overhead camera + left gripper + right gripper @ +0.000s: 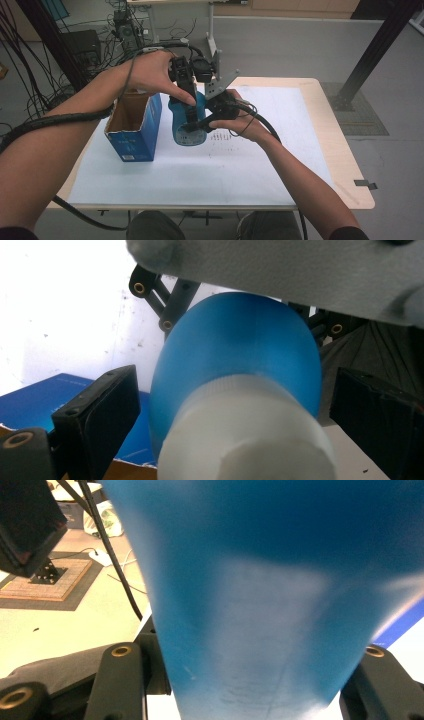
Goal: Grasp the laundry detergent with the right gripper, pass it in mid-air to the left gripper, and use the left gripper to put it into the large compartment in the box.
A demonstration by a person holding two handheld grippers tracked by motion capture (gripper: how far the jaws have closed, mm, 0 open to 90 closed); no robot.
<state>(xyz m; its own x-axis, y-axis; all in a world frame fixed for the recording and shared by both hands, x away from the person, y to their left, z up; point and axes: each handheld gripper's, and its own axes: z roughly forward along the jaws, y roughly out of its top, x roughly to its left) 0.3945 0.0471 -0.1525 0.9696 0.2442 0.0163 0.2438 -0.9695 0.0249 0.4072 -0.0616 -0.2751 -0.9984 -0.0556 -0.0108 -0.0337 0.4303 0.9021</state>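
Observation:
A blue bottle (pixel 187 131) is held tilted above the table, with my right gripper (pixel 194 126) shut on its body from the right. In the right gripper view the blue bottle (pixel 260 605) stands between the two jaws of the right gripper (pixel 250 680). The left gripper (pixel 186 92) comes down on the bottle's top end. In the left gripper view the bottle's white cap (pixel 245 440) sits between the open jaws of the left gripper (pixel 240 390), with a narrow gap at the left pad, and the blue bottle (pixel 240 340) runs away behind it.
An open blue cardboard box (pixel 134 125) stands just left of the bottle on a white sheet (pixel 250 170) that covers the wooden table (pixel 330 115). Cables trail from both grippers; black frame posts and cable clutter stand behind the table.

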